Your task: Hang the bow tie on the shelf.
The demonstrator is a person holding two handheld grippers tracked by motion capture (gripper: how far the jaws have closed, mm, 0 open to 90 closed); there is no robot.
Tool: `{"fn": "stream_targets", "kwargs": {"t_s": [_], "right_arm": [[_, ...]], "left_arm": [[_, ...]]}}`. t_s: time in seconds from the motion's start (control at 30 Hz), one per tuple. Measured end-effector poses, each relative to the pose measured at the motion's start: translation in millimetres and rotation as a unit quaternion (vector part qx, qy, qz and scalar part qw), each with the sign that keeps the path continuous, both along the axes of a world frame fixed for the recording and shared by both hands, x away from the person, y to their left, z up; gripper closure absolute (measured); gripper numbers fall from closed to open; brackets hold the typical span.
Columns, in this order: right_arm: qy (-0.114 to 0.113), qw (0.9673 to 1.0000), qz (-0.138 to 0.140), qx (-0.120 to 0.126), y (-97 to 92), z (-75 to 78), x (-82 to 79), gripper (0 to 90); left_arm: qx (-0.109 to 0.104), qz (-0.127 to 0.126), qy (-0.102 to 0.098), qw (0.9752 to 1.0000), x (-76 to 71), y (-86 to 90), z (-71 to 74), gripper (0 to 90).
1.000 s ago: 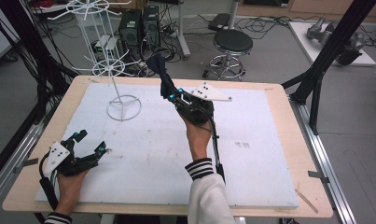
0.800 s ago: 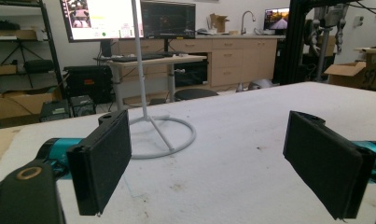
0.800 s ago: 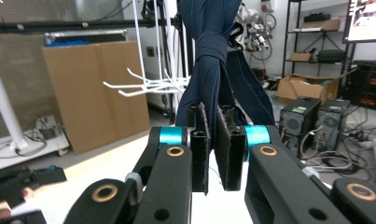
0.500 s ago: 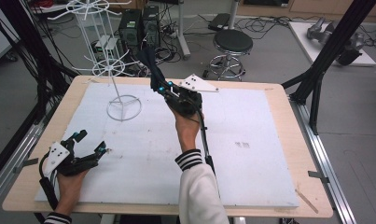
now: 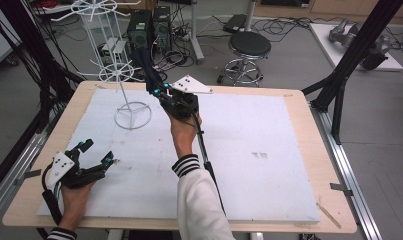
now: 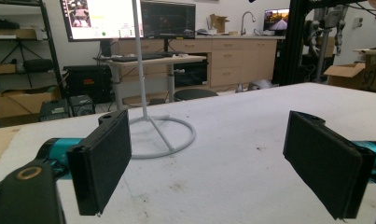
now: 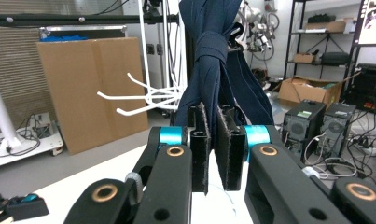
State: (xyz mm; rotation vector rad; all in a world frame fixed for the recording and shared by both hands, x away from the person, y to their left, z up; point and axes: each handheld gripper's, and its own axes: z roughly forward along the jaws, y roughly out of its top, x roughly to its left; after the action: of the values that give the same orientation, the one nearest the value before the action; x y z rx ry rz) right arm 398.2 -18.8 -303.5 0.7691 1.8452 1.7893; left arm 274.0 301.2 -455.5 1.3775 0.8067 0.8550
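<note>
In the high view, the right tongs (image 5: 156, 90), clamped on a knotted dark navy cloth strip (image 5: 145, 67), have carried it from mid-bench leftward, close to the white wire hanging rack with hooked arms (image 5: 120, 75); hanging it looks like the step in hand. The left tongs (image 5: 96, 155) rest on the white-topped bench (image 5: 249, 145), unmoved.

The left gripper view shows its pads apart, empty, the rack's ring base ahead.

In the right gripper view the strip (image 7: 212, 70) rises from between closed pads (image 7: 200, 144), rack hooks (image 7: 143, 99) just beyond.
</note>
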Motion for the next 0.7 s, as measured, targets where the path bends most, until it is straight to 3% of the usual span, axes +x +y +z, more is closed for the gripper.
{"fn": "stream_targets", "kwargs": {"t_s": [0.4,0.7], "right_arm": [[0.007,0.9999,0.003,-0.010,23.4,-2.7,9.6,84.9],[0.018,0.9992,0.007,-0.035,38.0,-13.7,15.8,84.9]], "left_arm": [[-0.001,0.000,0.000,1.0000,-0.1,0.3,-0.1,15.6],[-0.001,0.000,-0.001,1.0000,-0.1,0.5,-0.1,15.6]]}}
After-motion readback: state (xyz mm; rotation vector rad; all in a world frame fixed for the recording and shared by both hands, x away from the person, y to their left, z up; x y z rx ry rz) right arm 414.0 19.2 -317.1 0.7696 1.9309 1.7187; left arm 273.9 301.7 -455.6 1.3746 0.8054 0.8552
